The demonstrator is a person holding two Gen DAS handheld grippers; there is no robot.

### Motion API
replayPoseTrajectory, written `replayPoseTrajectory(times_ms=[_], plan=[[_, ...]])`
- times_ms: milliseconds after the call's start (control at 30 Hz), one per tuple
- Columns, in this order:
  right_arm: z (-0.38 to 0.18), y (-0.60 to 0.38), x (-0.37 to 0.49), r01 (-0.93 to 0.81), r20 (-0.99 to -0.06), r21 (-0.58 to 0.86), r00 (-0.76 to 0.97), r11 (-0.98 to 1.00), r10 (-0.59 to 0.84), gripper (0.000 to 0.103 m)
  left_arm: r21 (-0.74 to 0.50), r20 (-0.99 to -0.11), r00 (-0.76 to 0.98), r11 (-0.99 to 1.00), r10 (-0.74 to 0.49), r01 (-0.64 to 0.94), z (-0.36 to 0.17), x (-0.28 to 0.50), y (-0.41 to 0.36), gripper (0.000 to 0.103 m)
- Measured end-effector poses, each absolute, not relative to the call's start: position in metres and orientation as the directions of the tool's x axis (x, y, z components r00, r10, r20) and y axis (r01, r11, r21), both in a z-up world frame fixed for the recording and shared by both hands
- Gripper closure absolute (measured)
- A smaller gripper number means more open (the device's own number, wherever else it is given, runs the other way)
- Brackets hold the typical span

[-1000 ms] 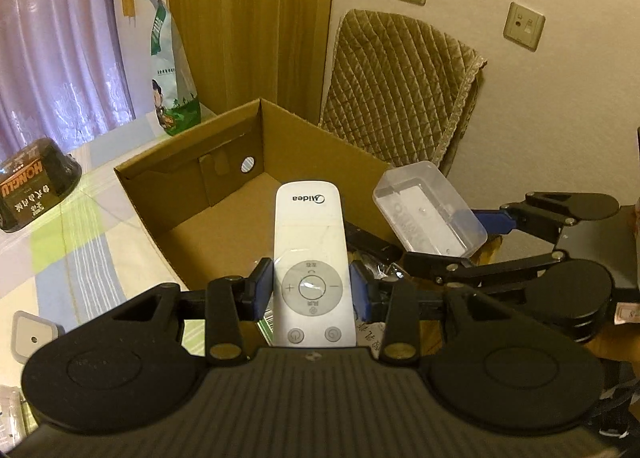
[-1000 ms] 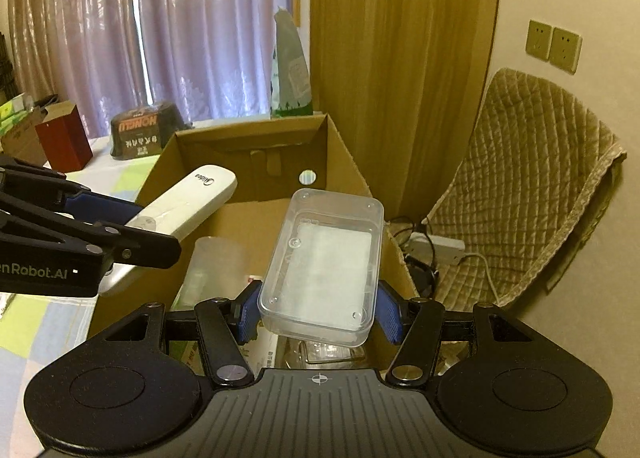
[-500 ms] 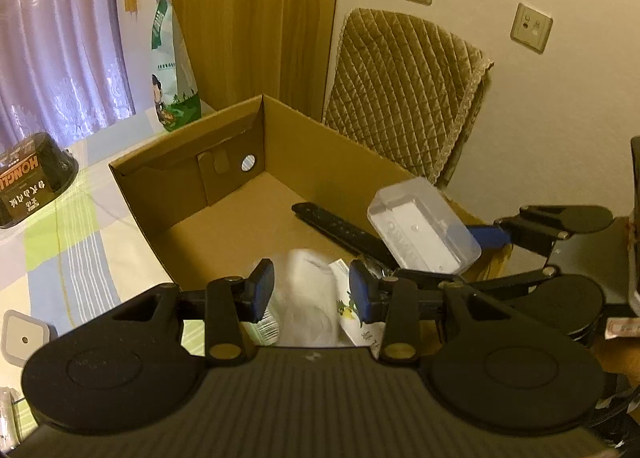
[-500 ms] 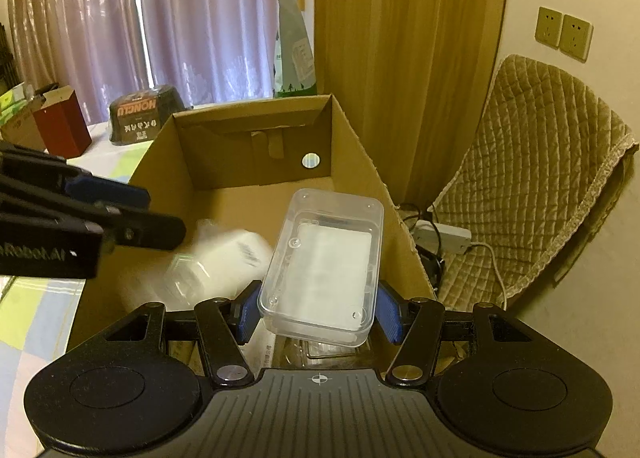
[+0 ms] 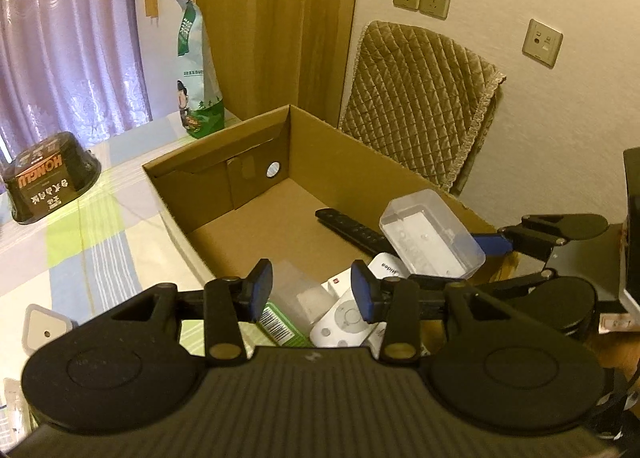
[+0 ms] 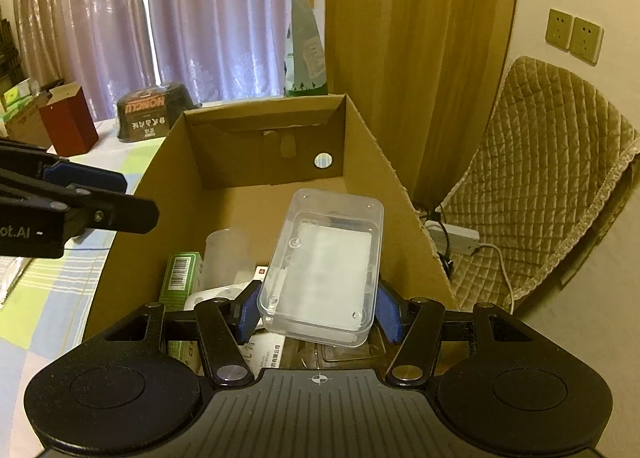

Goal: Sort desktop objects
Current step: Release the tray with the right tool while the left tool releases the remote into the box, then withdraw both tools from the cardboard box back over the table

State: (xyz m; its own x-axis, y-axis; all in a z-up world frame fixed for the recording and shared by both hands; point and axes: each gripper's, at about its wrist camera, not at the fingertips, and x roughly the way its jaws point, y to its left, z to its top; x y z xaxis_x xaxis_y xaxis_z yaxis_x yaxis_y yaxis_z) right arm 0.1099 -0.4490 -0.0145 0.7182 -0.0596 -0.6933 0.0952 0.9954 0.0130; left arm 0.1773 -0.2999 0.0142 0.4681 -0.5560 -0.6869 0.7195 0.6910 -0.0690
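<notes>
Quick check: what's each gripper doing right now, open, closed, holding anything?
Left gripper: open, holding nothing, above the cardboard box.
Right gripper: closed on the clear plastic case, over the box.

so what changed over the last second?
The left gripper let go of the white Midea remote control, which dropped into the open cardboard box; its jaws now stand open and empty. The right gripper still clamps the clear plastic case over the box.
</notes>
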Motion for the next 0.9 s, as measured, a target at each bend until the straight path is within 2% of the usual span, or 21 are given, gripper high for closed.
replayPoseTrajectory(times_ms=[133, 200, 233, 900], plan=[[-0.016, -0.446, 0.112, 0.080, -0.690, 0.011, 0.722, 0.997, -0.050, 0.044, -0.074, -0.687, 0.474, 0.702, -0.551, 0.708, 0.014, 0.177, -0.292, 0.058], [-0.015, -0.444, 0.109, 0.078, -0.678, 0.006, 0.733, 0.997, -0.053, 0.027, -0.076, -0.687, 0.477, 0.707, -0.548, 0.703, 0.014, 0.177, -0.288, 0.058], [-0.014, -0.443, 0.108, 0.079, -0.670, -0.001, 0.740, 0.997, -0.059, 0.025, -0.076, -0.688, 0.478, 0.710, -0.546, 0.700, 0.014, 0.177, -0.286, 0.058], [0.011, -0.414, 0.096, 0.036, -0.639, -0.001, 0.769, 0.999, -0.028, 0.025, -0.082, -0.687, 0.519, 0.763, -0.509, 0.641, 0.019, 0.168, -0.227, 0.055]])
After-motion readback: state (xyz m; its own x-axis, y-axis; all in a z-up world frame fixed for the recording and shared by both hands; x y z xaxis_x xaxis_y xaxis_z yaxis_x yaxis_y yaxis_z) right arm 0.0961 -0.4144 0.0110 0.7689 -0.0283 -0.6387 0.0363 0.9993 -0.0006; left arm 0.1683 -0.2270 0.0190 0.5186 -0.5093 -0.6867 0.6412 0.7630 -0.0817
